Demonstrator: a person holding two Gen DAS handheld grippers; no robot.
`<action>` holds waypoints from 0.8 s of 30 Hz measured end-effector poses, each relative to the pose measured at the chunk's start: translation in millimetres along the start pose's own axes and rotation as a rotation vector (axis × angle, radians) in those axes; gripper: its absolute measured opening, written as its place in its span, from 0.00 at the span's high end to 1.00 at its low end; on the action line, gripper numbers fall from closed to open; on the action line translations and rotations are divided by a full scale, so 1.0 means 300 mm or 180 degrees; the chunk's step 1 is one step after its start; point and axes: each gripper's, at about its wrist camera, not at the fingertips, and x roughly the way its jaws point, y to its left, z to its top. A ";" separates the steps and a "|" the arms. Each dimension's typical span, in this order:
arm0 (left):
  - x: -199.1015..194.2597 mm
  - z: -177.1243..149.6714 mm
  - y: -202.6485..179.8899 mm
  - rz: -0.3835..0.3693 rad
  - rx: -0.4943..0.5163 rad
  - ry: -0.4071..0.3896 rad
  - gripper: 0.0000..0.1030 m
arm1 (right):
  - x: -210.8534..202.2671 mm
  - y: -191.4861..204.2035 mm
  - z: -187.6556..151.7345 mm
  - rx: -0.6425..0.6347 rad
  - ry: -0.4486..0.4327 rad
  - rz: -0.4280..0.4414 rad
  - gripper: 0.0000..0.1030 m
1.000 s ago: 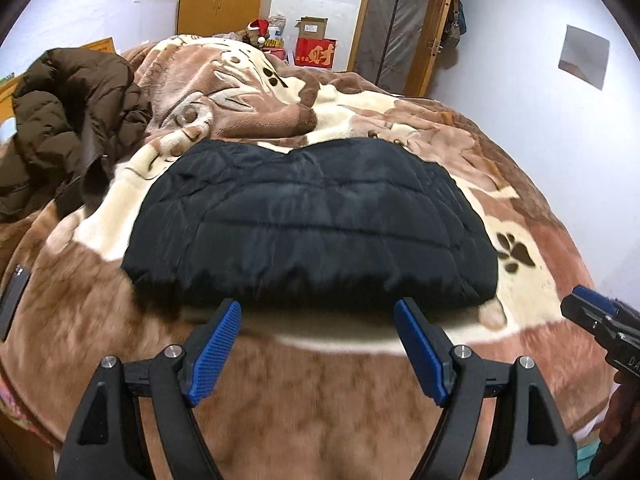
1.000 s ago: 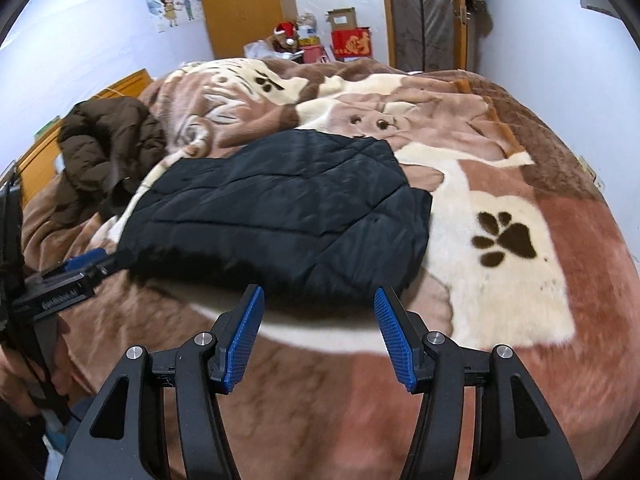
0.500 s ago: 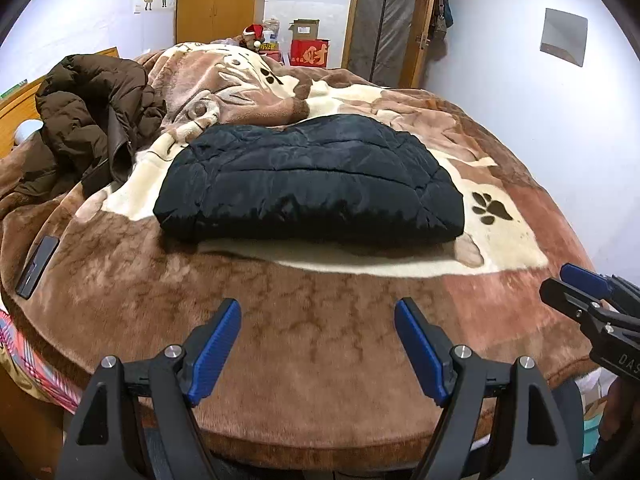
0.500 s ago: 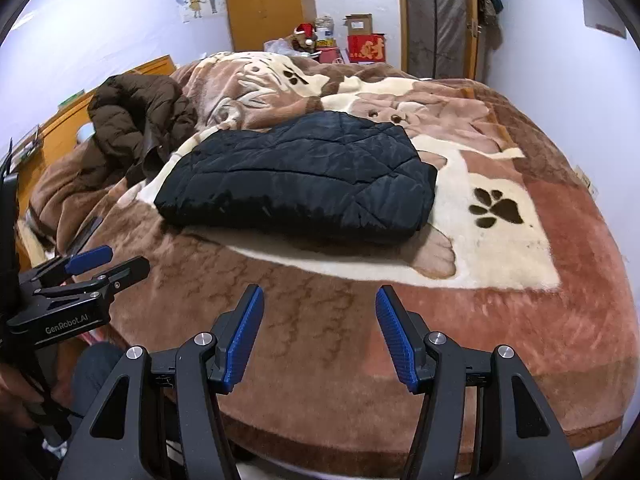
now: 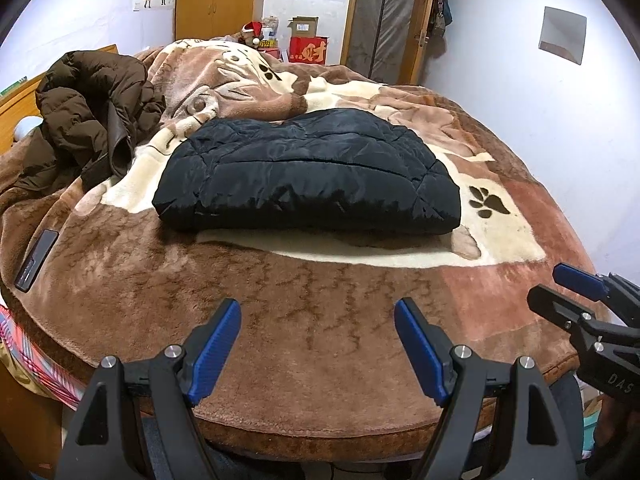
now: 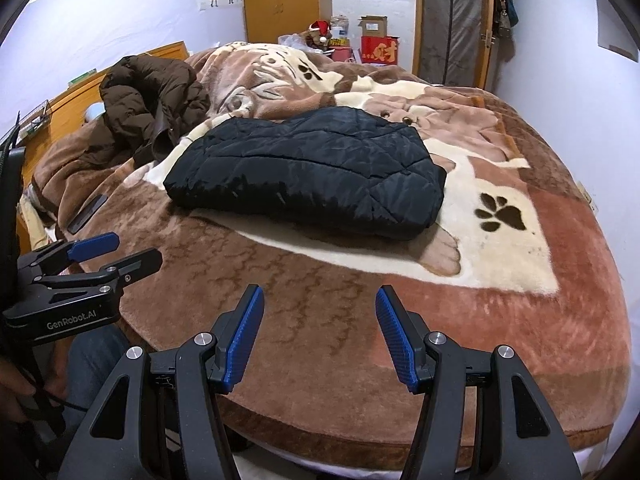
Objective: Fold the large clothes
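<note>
Both of our grippers have drawn back from the folded black quilted puffer jacket [image 5: 308,176]; a second ago their blue pads sat at its near edge, and now a wide band of the brown plush paw-print blanket [image 5: 320,320] lies between us and it. Our left gripper [image 5: 317,347] hangs over the blanket's near rim with its jaws spread wide and nothing between them. Our right gripper [image 6: 319,338] is likewise wide apart and empty.

On the side of the left tool, seen from the right wrist, we read "GenRobot.AI" in white. On the right tool, seen from the left wrist, only "DAS" is legible. A red cardboard box [image 6: 379,50] by the far wall bears one large gold Chinese character.

We see the jacket lying mid-bed as a thick, compact rectangle, its shiny fabric stitched in panels, its edges rounded and puffy. A crumpled brown down coat [image 5: 88,120] lies to its left, well apart. A flat dark rectangular device [image 5: 37,260] rests near the blanket's left edge.
</note>
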 end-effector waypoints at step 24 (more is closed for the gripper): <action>-0.004 -0.020 -0.006 -0.0026 -0.0077 0.0024 0.22 | 0.006 0.005 0.000 -0.0013 0.0023 -0.0004 0.43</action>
